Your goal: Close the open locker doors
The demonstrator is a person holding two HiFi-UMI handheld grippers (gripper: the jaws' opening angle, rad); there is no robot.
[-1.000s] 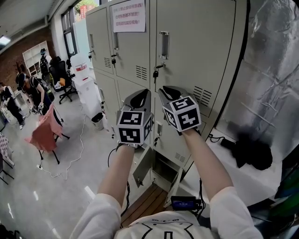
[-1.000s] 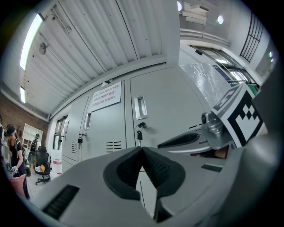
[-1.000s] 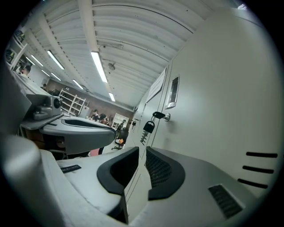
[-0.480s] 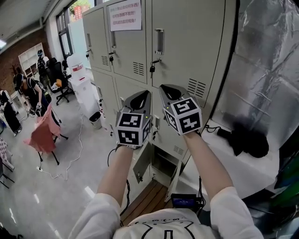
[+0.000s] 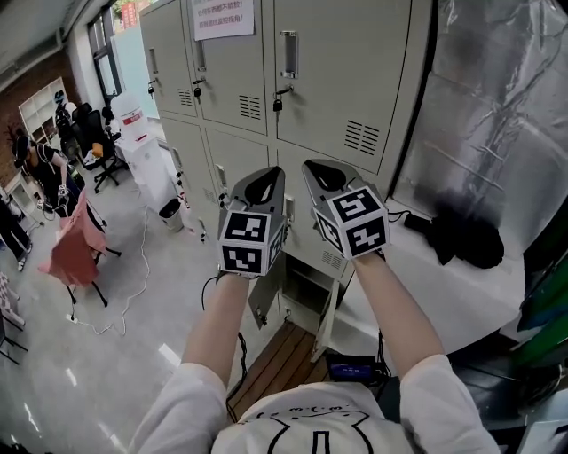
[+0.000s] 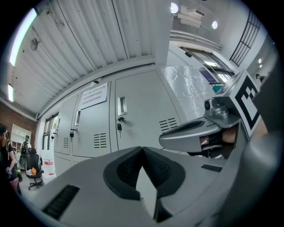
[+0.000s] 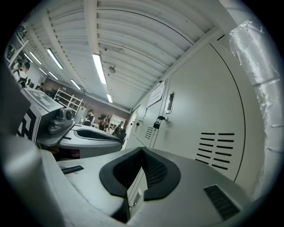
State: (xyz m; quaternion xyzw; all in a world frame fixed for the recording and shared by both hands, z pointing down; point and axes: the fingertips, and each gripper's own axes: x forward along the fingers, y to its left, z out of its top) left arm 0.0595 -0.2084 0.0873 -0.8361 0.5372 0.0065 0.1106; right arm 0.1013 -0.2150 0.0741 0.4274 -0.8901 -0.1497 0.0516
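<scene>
Grey lockers [image 5: 337, 80] fill the wall ahead, with the upper doors closed. Low down, one compartment [image 5: 306, 285] stands open, with an open door [image 5: 264, 306] on its left and another open door [image 5: 327, 312] on its right. My left gripper [image 5: 264, 180] [image 6: 142, 148] is shut and empty, held level in front of the middle row of lockers. Beside it, my right gripper [image 5: 321, 170] [image 7: 142, 149] is also shut. Its jaws have just been closing, with nothing between them. Both grippers hang in the air above the open doors and touch nothing.
A paper notice [image 5: 222, 18] and padlocks [image 5: 278, 104] are on the upper doors. Silver foil [image 5: 497, 115] covers the wall at right, above a white ledge [image 5: 444, 306] with a black bundle [image 5: 466, 239]. A wooden board [image 5: 280, 359] lies on the floor. People and chairs [image 5: 75, 253] are far left.
The lockers have slid up and left in the head view, so more of the lower row and the floor shows. Both grippers have moved along with it, still side by side.
</scene>
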